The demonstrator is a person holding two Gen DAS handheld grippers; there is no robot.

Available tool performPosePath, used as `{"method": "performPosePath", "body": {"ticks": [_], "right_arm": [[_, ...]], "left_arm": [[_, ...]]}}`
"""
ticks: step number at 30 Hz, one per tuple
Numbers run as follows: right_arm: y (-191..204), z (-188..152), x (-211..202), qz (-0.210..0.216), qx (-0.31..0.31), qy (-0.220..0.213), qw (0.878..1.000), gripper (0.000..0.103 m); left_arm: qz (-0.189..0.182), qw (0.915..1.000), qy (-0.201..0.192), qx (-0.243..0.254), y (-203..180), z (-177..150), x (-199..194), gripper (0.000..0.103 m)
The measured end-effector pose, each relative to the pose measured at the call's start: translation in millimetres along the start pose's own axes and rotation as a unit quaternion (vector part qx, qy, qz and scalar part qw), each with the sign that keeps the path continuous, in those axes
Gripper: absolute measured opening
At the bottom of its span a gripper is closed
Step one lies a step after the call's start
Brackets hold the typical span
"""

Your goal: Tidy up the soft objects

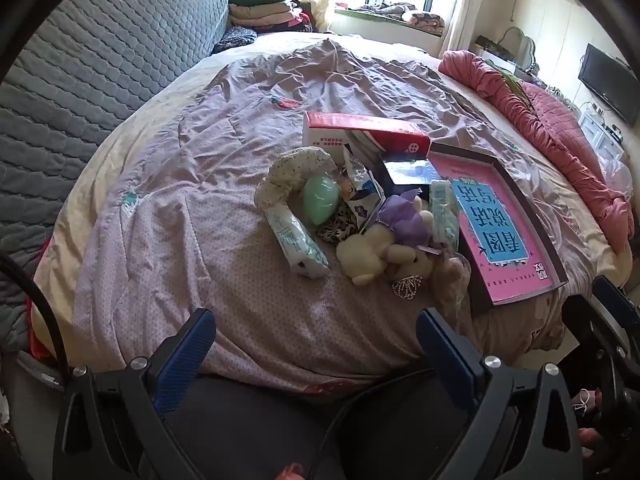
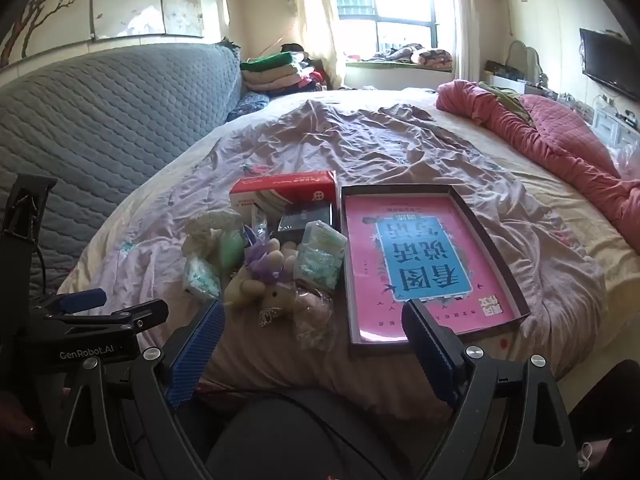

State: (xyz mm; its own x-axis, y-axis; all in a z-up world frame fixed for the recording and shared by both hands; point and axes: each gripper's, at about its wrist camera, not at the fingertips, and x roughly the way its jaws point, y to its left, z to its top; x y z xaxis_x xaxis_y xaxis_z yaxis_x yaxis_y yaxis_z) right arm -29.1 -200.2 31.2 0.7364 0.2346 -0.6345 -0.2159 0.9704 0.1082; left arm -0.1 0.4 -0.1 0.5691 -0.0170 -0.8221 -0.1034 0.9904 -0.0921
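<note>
Daylight pours in through the window (image 2: 384, 4) at the far side of the room and burns it out to near white in both views, with glare spreading over the curtains (image 2: 316, 20). The bed (image 1: 200, 240) is evenly and softly lit, with faint shadows in the sheet's creases. The foreground is dim. Fisheye distortion bows the bed and walls, and black vignetting rings the corners. Focus is fairly sharp throughout.
</note>
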Motion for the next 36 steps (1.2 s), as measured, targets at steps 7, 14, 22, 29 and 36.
{"method": "performPosePath", "body": {"ticks": [7,14,22,29,36], "right_arm": [[0,0,0,-0.006,-0.005,0.006,1.000,0.091],[3,0,-1,-0.007,-0.004,0.002,1.000,0.091],[4,2,-8,-0.006,-0.012,-0.009,1.000,0.091],[3,2,-11,-0.007,-0.010,-0.014,1.000,0.091],[4,1,-15,-0.007,-0.010,-0.016,1.000,0.091]], "left_arm": [[0.002,1.0000,0.000,0.003,3,1,-2,0.101],[0.004,1.0000,-0.001,0.005,3,2,-2,0.101],[0.016,0.9998,-0.004,0.013,-1,0,-3,0.101],[0.020,0.9997,-0.005,0.015,-3,0,-4,0.101],[0.022,0.9996,-0.004,0.015,-1,1,-5,0.101]]}}
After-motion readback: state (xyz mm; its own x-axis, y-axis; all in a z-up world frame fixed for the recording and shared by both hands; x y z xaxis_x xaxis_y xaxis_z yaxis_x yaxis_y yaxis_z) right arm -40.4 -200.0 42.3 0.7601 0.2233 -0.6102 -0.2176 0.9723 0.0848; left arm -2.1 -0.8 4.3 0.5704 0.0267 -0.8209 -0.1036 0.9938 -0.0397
